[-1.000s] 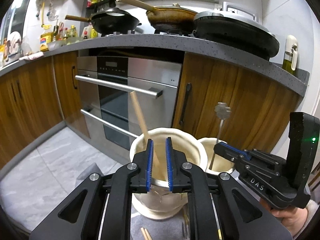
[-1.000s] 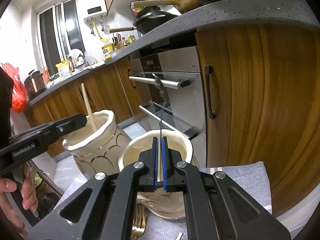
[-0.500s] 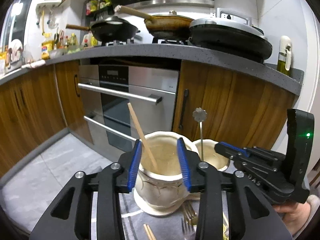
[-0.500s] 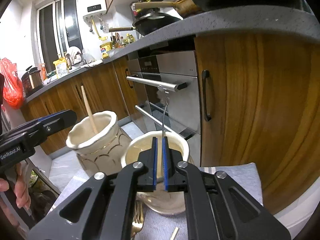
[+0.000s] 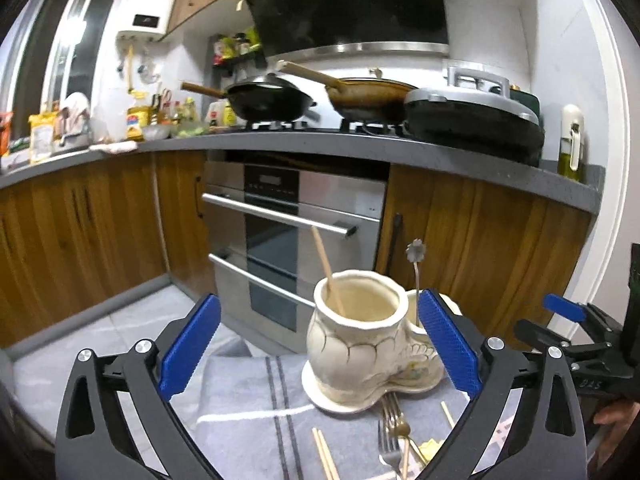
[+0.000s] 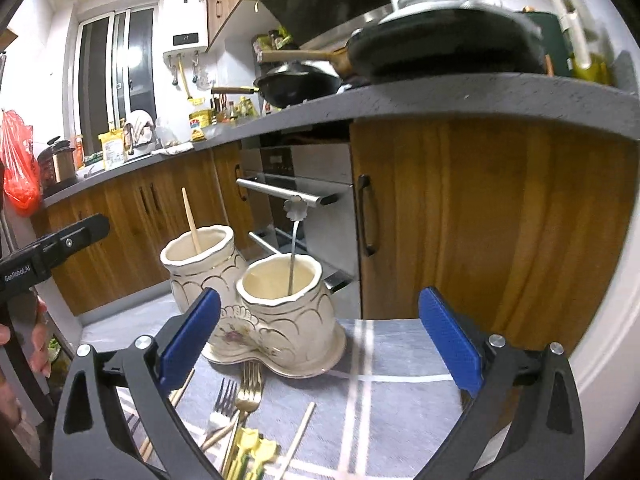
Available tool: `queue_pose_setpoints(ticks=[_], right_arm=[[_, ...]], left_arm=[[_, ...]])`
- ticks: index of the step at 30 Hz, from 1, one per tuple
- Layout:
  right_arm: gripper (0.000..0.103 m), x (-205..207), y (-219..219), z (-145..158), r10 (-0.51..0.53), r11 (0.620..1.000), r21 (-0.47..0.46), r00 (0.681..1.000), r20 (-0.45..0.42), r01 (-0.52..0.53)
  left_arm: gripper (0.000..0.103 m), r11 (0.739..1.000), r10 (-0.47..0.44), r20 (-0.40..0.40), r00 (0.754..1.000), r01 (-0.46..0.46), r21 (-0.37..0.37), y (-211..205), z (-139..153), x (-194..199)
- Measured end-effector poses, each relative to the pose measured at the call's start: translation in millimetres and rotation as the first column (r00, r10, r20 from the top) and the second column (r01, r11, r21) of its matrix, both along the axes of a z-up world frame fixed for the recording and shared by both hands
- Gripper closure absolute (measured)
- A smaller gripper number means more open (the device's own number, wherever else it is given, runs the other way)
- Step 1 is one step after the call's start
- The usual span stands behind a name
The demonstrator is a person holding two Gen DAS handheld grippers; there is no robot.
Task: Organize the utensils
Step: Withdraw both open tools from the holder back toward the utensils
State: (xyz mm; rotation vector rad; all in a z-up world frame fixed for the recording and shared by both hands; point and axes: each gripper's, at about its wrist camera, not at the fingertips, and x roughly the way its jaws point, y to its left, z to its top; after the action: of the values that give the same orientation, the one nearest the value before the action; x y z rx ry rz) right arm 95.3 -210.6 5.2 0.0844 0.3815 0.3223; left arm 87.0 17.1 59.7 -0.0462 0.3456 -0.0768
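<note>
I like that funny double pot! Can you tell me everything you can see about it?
The double pot is two cream, glossy cups that look ceramic, joined on one flat base, with thin gold scallop lines and a small flower painted low down. It stands upright on a grey striped cloth. One cup holds a leaning wooden chopstick, the other a thin metal utensil with a flower-shaped top. Forks lie just in front of its base. No gripper touches it.

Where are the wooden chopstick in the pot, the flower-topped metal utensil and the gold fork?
wooden chopstick [image 6: 191, 220], right wrist view, mid-shaft above the pot rim.
flower-topped utensil [image 6: 296, 209], right wrist view, its flower head.
gold fork [image 6: 249, 386], right wrist view, its tines.
</note>
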Motion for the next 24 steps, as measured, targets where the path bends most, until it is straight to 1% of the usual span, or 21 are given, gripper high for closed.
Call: queue_pose_setpoints(ticks=[2, 5, 9, 13, 15, 17, 19, 24], right_arm=[[0.005, -8, -4, 2, -0.015, 1.0, 0.002, 1.0, 0.009, 0.015], [0.005, -15, -9, 5, -0.038, 0.999, 0.002, 0.999, 0.015, 0.038], [0.005, -29, -15, 4, -0.047, 0.999, -0.001, 0.999, 0.012, 0.047], [0.005, -42, -18, 1, -0.029, 0.999, -0.022, 1.0, 0.005, 0.029], [0.005, -49, -17, -1, -0.039, 0.998, -0.048, 0.999, 0.01, 0.039], [0.005, -55, -17, -2, -0.051, 0.996, -0.072, 0.999, 0.018, 0.052], [0.005, -62, -17, -4, -0.051, 0.995, -0.087, 0.998, 0.026, 0.053], [0.005, -70, -21, -9, -0.044, 0.995, -0.087, 0.999, 0.005, 0.044]], left_arm=[[0.005, 1.0, 0.015, -0.012, 1.0, -0.015, 0.002, 1, -2, -5], [0.005, 0.999, 0.04, -0.023, 0.999, -0.04, 0.025, -1, -4, -14], [0.005, 0.998, 0.048, -0.015, 0.999, -0.047, 0.048, -2, -9, -32], [0.005, 0.998, 0.044, -0.054, 0.998, -0.042, 0.041, -2, -16, -44], [0.005, 0.998, 0.044, -0.062, 0.997, -0.041, 0.044, -2, -18, -48], [0.005, 0.997, 0.049, -0.066, 0.997, -0.045, 0.056, -4, -20, -53], [0.005, 0.996, 0.065, -0.051, 0.997, -0.062, 0.067, -4, -20, -62], [0.005, 0.998, 0.044, -0.052, 0.998, -0.041, 0.048, -3, -20, -73]])
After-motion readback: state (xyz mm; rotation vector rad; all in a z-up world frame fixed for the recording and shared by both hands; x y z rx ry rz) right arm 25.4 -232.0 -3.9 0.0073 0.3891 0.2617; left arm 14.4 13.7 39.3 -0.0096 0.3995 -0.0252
